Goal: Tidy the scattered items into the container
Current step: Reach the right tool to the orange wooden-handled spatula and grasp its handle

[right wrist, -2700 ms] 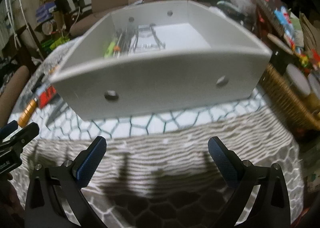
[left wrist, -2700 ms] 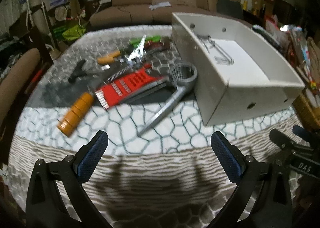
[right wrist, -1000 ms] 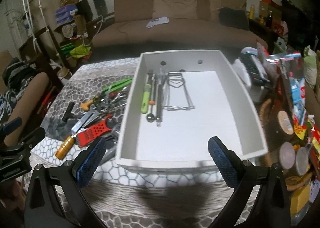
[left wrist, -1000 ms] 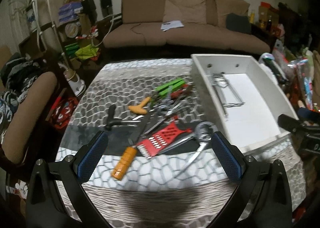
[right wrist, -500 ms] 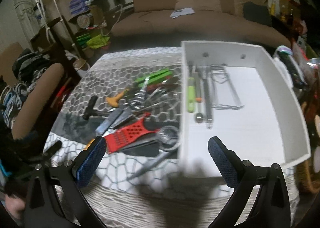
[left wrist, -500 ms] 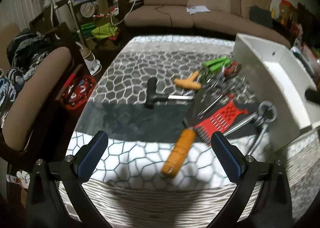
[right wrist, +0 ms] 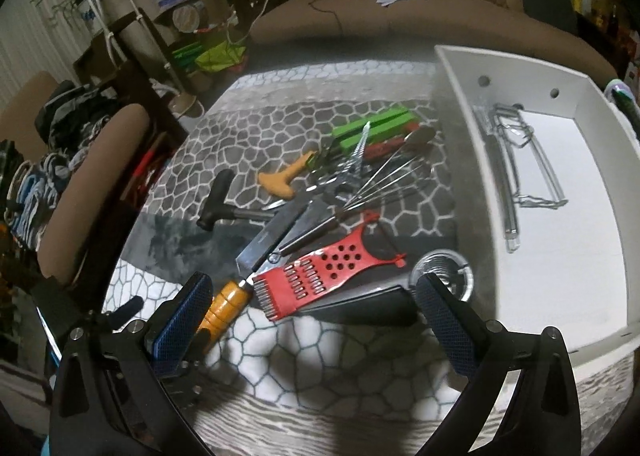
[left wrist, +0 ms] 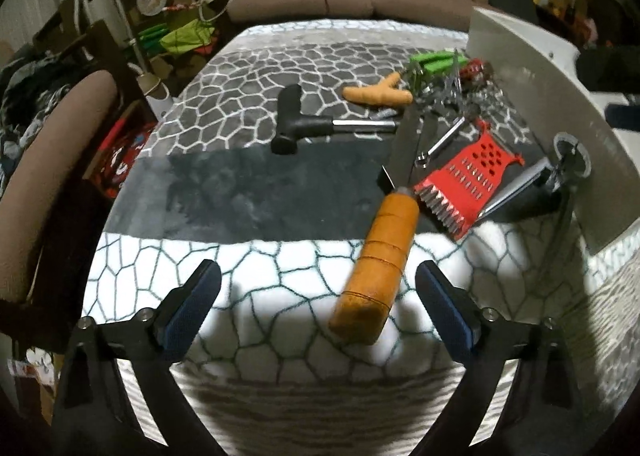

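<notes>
Between the blue-padded fingers of the left gripper point(left wrist: 316, 298), the end of the thick orange wooden handle point(left wrist: 378, 260) is lying untouched; these jaws are standing wide, having just been closing a little. Ahead of the right gripper point(right wrist: 312, 310), also spread and empty, the red plastic grater point(right wrist: 324, 268) is lying on the honeycomb-patterned cloth point(right wrist: 320, 352). Beyond, tangled metal utensils point(right wrist: 352, 171) are blurring together. Further right, the white rectangular box point(right wrist: 592, 191) is being cut off by the frame's edge. No writing is readable.
</notes>
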Available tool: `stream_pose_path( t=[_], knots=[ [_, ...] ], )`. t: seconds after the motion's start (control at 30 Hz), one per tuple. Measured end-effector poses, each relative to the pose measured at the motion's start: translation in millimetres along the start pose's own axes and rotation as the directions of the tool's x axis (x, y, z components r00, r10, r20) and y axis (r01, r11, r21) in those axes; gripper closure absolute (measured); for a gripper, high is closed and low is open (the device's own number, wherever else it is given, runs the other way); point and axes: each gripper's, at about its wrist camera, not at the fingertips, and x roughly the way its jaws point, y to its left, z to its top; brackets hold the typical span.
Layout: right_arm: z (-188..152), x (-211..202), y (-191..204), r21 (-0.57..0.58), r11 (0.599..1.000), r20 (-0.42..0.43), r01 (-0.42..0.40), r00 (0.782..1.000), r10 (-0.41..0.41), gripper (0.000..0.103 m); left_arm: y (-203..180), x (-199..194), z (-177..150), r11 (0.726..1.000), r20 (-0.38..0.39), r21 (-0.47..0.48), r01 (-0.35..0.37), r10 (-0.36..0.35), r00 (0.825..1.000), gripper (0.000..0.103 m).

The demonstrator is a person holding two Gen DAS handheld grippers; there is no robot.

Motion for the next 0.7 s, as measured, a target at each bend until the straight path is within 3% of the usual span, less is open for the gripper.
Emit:
stream_pose_path(
  t=[0.2,0.33,0.43,0.5,0.57,0.63,0.7],
  knots=[
    [-6.0,20.6,6.1,0.021,0.999,-0.037,-0.032,0.999,0.033,0.0,-13.0,14.3,-4.2,0.997,-0.034,0.066,0.037,-0.035,0.999,0.029],
    [-10.2,28.8,8.6,0.038,0.998,-0.056,-0.051,0.997,0.053,0.0,-20.6,23.3,-4.6,0.993,-0.075,0.083,0.084,-0.078,0.994,0.054],
    [-14.5,35.6,8.5,0.075,0.994,-0.084,-0.084,0.992,0.09,0.0,-25.1,25.4,-4.9,0.99,-0.088,0.081,0.117,-0.11,0.99,0.062],
    [-17.1,41.0,5.9,0.123,0.986,-0.106,-0.112,0.986,0.125,0.0,-19.0,24.0,-4.7,0.985,-0.088,0.034,0.171,-0.167,0.982,0.069],
    [-20.3,49.1,1.6,0.201,0.967,-0.127,-0.158,0.974,0.186,0.002,-8.2,23.7,-5.4,0.966,-0.085,-0.039,0.254,-0.256,0.963,0.07],
    [-23.9,58.5,-4.6,0.299,0.929,-0.143,-0.219,0.952,0.27,0.02,-1.8,23.7,-6.9,0.953,-0.082,-0.076,0.295,-0.3,0.95,0.07],
    [-27.9,69.6,-7.2,0.373,0.891,-0.17,-0.258,0.925,0.339,0.052,0.5,22.4,-9.1,0.947,-0.08,-0.088,0.31,-0.317,0.945,0.07]
  ],
)
